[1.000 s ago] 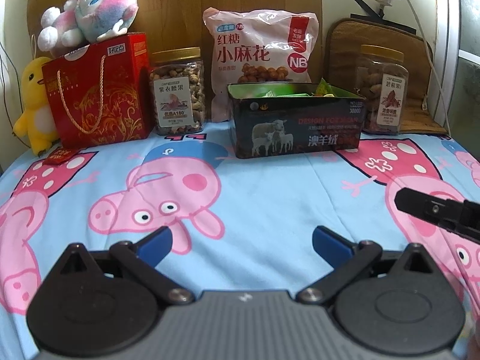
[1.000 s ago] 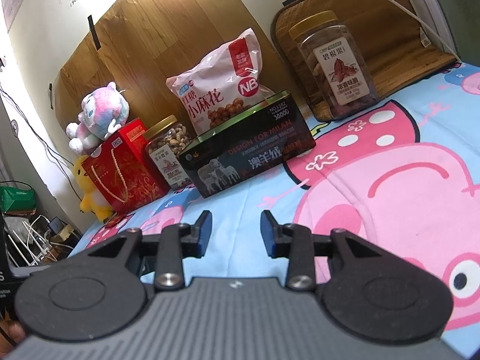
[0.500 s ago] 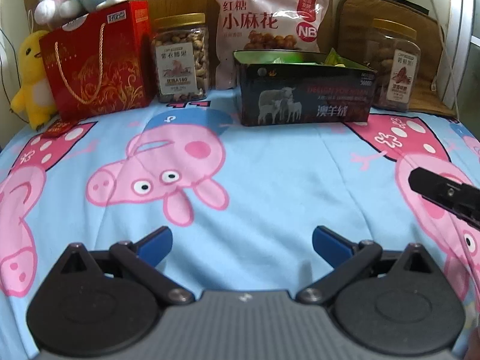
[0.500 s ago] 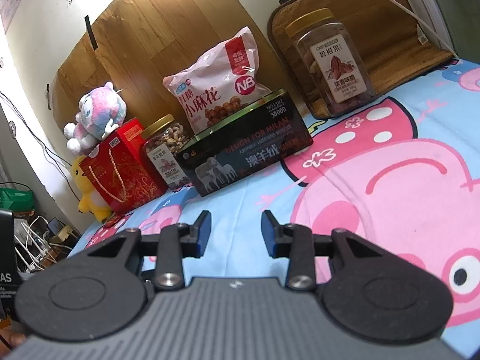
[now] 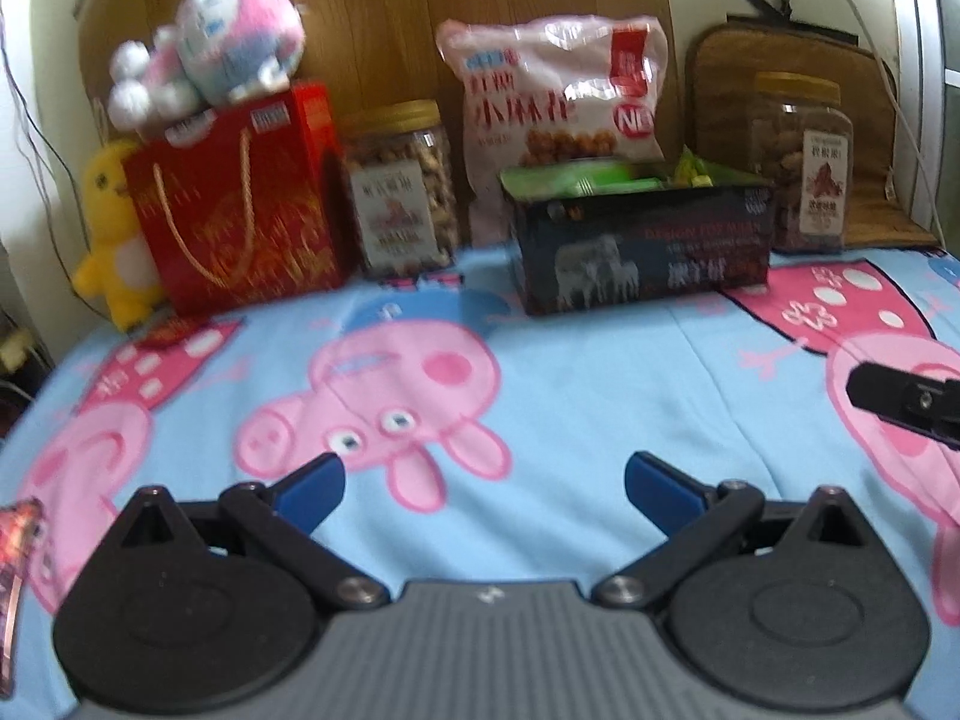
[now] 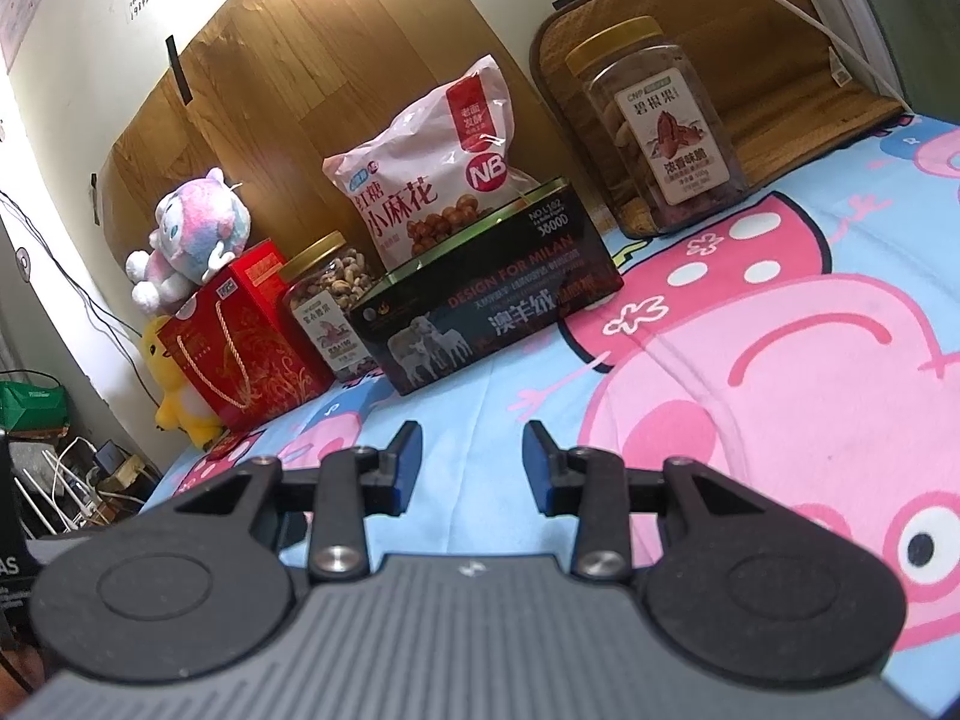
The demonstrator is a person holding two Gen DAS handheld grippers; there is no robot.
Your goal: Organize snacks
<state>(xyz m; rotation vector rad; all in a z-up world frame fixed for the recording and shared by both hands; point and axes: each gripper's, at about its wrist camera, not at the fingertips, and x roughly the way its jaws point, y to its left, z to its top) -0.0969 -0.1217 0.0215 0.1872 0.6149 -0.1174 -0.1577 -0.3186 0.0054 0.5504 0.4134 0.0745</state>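
Observation:
A dark open tin box (image 5: pixel 642 240) (image 6: pixel 486 318) holding green snack packets stands at the back of the Peppa Pig cloth. Behind it leans a pink snack bag (image 5: pixel 558 102) (image 6: pixel 432 180). A nut jar (image 5: pixel 399 186) (image 6: pixel 327 306) stands to its left and a pecan jar (image 5: pixel 804 162) (image 6: pixel 654 126) to its right. My left gripper (image 5: pixel 483 489) is open wide and empty over the cloth. My right gripper (image 6: pixel 471 462) is open and empty; part of it shows at the right edge of the left wrist view (image 5: pixel 906 402).
A red gift bag (image 5: pixel 240 198) (image 6: pixel 240 354) with a plush toy (image 5: pixel 210 72) on top stands at the back left, next to a yellow duck plush (image 5: pixel 114 240). A red wrapper (image 5: pixel 18 540) lies at the left edge. A brown cushion (image 6: pixel 780 54) leans behind the pecan jar.
The left wrist view has tilted up and pulled back a little, and is blurred by motion. A red wrapper has come into view at its left edge. Both grippers stay open.

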